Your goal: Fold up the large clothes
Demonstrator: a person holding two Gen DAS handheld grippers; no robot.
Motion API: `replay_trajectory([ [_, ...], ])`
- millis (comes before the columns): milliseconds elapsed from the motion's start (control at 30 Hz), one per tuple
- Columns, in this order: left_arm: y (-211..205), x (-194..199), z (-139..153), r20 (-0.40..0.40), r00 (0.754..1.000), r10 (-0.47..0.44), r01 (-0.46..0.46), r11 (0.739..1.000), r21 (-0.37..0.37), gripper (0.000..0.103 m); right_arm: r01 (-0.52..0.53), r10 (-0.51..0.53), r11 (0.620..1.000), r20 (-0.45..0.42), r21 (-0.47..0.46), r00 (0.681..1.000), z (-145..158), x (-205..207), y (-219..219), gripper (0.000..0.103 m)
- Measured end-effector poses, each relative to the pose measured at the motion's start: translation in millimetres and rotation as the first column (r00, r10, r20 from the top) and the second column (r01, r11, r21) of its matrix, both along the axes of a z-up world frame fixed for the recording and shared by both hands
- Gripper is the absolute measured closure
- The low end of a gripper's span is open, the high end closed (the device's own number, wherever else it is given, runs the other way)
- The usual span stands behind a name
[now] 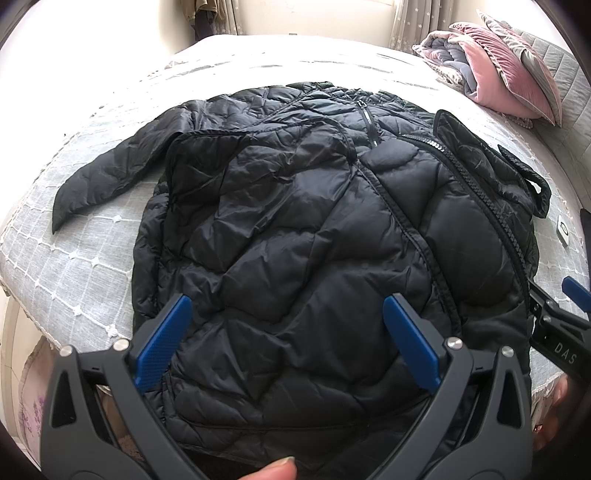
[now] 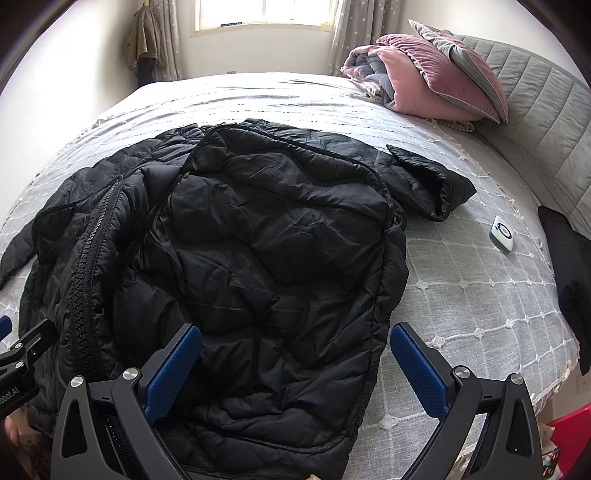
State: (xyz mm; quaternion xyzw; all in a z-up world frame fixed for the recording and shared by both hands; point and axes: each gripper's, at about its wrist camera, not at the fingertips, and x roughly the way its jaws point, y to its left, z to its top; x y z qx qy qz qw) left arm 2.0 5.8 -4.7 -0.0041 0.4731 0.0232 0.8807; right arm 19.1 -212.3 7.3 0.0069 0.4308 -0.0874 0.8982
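— Where the black quilted puffer jacket (image 1: 295,229) lies, is it flat on the bed?

— Mostly flat, spread across the near half of the grey bedspread with white stitched squares (image 2: 461,295). One front panel is turned over so its smooth lining faces up, and the chunky black zipper (image 2: 92,258) runs along the left side in the right wrist view. One sleeve (image 1: 110,173) stretches out to the far left; the other sleeve (image 2: 436,184) points to the far right, its cuff open.

— And the grippers?

— The left gripper (image 1: 288,332) hovers over the near hem with its blue-padded jaws spread wide and nothing between them. The right gripper (image 2: 295,354) is likewise wide open, holding nothing; its left pad is above the lining, its right pad above bare bedspread just beside the jacket's right edge.

— What else is around?

— A small white remote with a round button (image 2: 502,234) rests on the bedspread to the right, well apart from the jacket. Pink and grey velvet pillows (image 2: 424,77) are piled with a folded quilt at the far right, against a grey padded headboard (image 2: 546,122). A bright window (image 2: 266,14) sits in the far wall.
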Motion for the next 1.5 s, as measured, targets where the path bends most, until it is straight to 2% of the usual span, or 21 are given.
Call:
replay_trajectory([
  [833,-1,-1,-6,-0.006,1.000,-0.006,0.006,1.000,-0.007,0.000,-0.005,0.005,1.000,-0.008,0.006,1.000,-2,0,-2,0.000],
  [967,4,-1,-9,0.011,1.000,-0.025,0.026,0.999,-0.047,0.000,-0.011,0.012,1.000,-0.015,0.029,1.000,-5,0,-5,0.000],
  [1033,7,0,-9,0.023,0.998,-0.056,0.057,0.995,-0.077,0.000,-0.022,0.023,0.998,-0.018,0.054,1.000,-8,1,-7,0.000],
  [1133,12,4,-10,0.019,0.994,-0.111,0.112,0.991,-0.077,0.000,-0.068,0.069,0.989,-0.010,0.130,0.998,-9,3,-19,0.000],
  [1233,31,8,-12,-0.005,0.991,-0.137,0.135,0.978,-0.158,0.000,-0.083,0.084,0.968,0.006,0.236,0.996,-10,4,-41,0.000],
  [1300,51,11,-13,-0.027,0.990,-0.136,0.127,0.970,-0.207,0.000,-0.081,0.085,0.950,0.000,0.301,0.996,-15,4,-57,0.000],
  [1400,82,11,-17,-0.027,0.995,-0.100,0.091,0.968,-0.235,0.000,-0.045,0.062,0.916,-0.029,0.399,0.998,-28,3,-83,0.000],
  [1500,112,10,-25,-0.040,0.997,-0.066,0.053,0.960,-0.276,0.000,-0.008,0.042,0.889,-0.064,0.458,0.997,-42,-2,-104,0.000],
])
